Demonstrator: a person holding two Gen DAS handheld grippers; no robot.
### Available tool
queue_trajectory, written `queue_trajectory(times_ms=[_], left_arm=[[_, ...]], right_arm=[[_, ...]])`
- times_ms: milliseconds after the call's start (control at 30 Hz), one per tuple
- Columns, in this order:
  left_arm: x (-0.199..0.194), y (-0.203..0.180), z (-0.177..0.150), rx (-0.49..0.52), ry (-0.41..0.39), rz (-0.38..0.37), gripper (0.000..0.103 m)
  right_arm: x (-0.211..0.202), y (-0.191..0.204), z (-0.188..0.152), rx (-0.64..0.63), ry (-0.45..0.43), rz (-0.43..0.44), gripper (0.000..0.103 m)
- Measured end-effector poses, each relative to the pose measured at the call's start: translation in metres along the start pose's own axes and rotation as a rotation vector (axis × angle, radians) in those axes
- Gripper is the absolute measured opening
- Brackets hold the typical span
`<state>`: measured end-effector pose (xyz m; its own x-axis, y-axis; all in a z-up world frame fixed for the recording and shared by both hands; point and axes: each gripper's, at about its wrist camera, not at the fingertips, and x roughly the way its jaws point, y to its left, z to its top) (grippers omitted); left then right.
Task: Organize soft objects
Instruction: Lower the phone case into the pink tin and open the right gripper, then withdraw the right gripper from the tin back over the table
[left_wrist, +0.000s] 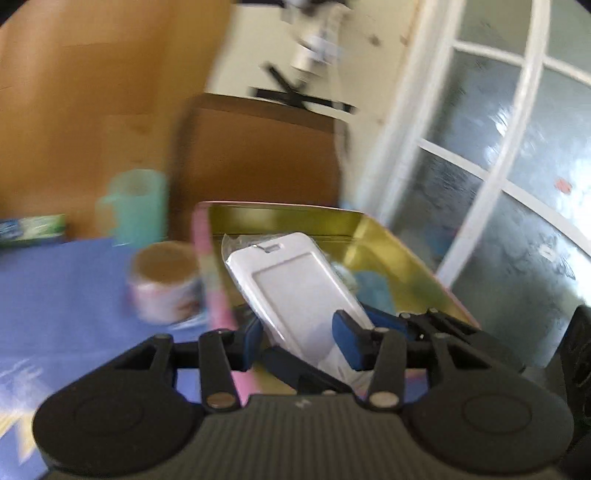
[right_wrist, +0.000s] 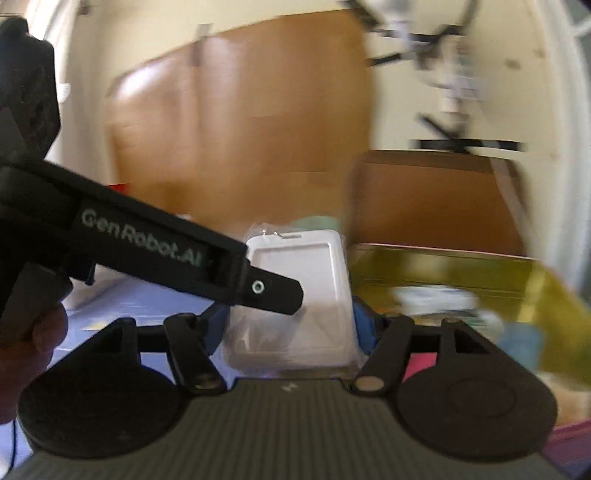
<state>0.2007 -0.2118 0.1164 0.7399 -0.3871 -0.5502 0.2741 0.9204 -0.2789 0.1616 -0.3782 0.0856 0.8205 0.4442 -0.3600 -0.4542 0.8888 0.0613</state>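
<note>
At lower centre of both views, a white plastic-wrapped card holder is clamped by both the right gripper and the left gripper, carried over the gold-lined pink tin, presumably for dropping in.

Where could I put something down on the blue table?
The blue tablecloth is bare left of the tape roll, below the green mug. The gold-lined tin is crowded: the white bagged card holder sits over it.

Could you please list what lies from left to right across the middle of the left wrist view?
Green-blue box → teal mug → tape roll → pink tin rim → white bagged card holder → window frame.
</note>
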Motion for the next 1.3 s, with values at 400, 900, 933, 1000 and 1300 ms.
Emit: queue_trajectory(times_ms=[400,900,933,1000,1300], left_arm=[[0.046,-0.011,0.017,-0.002,-0.04,0.11,0.067],[-0.048,0.016,-0.047,0.009,-0.018,0.163,0.07],[-0.051,0.016,-0.05,-0.002,-0.011,0.16,0.07],[-0.056,0.016,-0.056,-0.017,0.0,0.167,0.07],[-0.093,0.011,-0.098,0.019,-0.022,0.212,0.094]], right_arm=[[0.004,-0.085,0.0,0.037,0.015,-0.205,0.049],[0.07,-0.113,0.009,0.08,0.358,-0.256,0.032],[0.075,-0.111,0.01,0.062,0.35,-0.295,0.032],[0.074,-0.107,0.013,0.07,0.336,-0.342,0.032],[-0.072,-0.041,0.0,0.285,0.014,-0.111,0.047]])
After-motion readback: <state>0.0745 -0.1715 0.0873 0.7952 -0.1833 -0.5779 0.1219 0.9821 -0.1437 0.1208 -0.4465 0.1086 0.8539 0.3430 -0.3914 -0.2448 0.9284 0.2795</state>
